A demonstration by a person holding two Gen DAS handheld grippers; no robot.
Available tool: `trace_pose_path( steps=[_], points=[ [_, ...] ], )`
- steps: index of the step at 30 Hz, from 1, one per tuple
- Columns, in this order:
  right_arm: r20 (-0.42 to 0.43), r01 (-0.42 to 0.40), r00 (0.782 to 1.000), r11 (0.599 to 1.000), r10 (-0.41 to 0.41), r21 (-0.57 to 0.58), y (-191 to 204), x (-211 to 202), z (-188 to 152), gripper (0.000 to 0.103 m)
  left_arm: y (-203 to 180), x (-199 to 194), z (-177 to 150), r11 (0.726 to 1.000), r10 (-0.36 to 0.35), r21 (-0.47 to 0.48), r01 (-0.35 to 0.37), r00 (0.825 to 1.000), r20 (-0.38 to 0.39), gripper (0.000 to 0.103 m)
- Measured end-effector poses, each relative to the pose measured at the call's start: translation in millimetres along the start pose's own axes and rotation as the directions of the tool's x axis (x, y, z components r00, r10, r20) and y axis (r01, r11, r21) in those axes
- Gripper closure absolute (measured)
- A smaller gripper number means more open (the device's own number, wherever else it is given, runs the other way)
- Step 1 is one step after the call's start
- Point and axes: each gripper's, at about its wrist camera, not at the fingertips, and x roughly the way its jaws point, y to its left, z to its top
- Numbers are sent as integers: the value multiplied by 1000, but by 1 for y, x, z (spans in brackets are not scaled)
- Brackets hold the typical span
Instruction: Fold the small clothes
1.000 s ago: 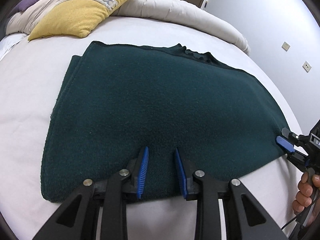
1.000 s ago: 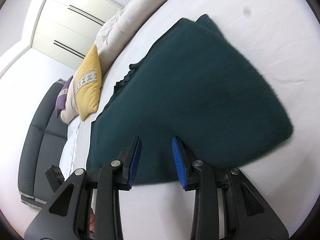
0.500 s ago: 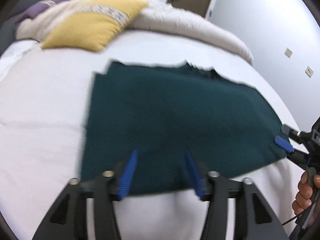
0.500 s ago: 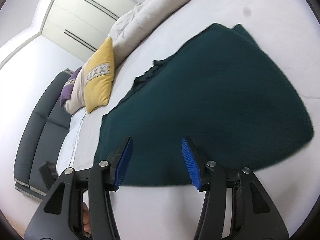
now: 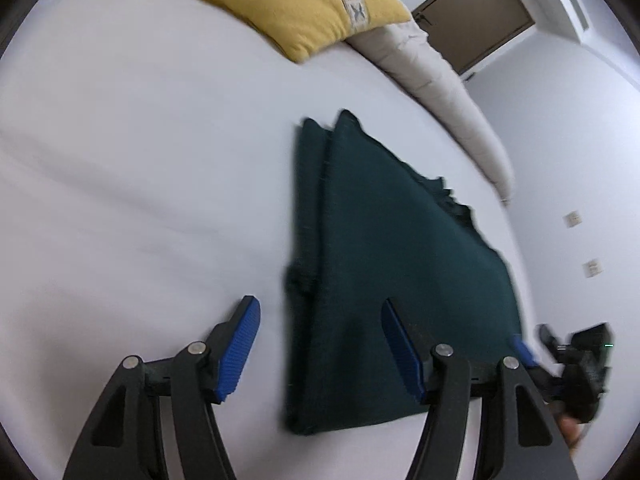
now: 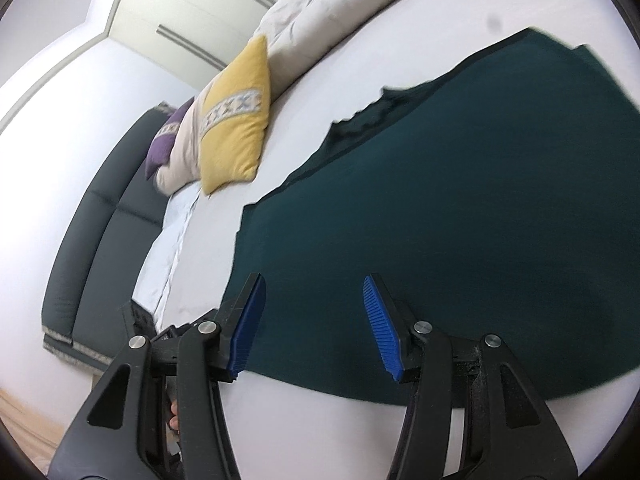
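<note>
Green knit sweater [image 5: 400, 272] now lies folded on the bed [image 5: 140, 160]; my left claw [image 5: 320, 344] is opening, right claw [image 6: 314, 320] released, both clear of it.

I'm over a bed [image 5: 140, 168] with a smooth white sheet. A folded dark green garment [image 5: 392, 280] lies flat on it. Toward the head rest a yellow pillow [image 6: 236, 120], a rumpled beige duvet [image 6: 320, 4], and what looks like a purple cushion [image 6: 162, 144].

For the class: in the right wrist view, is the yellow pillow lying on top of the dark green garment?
No. The yellow pillow lies apart from the dark green garment, with bare white sheet between them.
</note>
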Motion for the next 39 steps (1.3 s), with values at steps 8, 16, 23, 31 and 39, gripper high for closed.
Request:
trace_pose_path(
  steps=[8,16,23,31,39],
  points=[
    [-105,-97,990,995,98,15,18,43,3,53,16,18,18,976,-164,-156,149,983,-87,43],
    [-175,-129,975,991,135,43,33,85,4,53,37,27,21,944,-235,-259,203,967,-97,81],
    [-249,-73,966,997,74,15,45,125,1,54,44,22,15,928,-270,-282,244,961,-58,85],
    [-269,-78,960,997,82,27,37,144,-6,54,23,13,19,962,-188,-212,172,980,-59,87],
    [-152,-153,971,970,183,190,-9,81,31,49,-90,1,21,988,-155,9,156,987,-52,88]
  ],
)
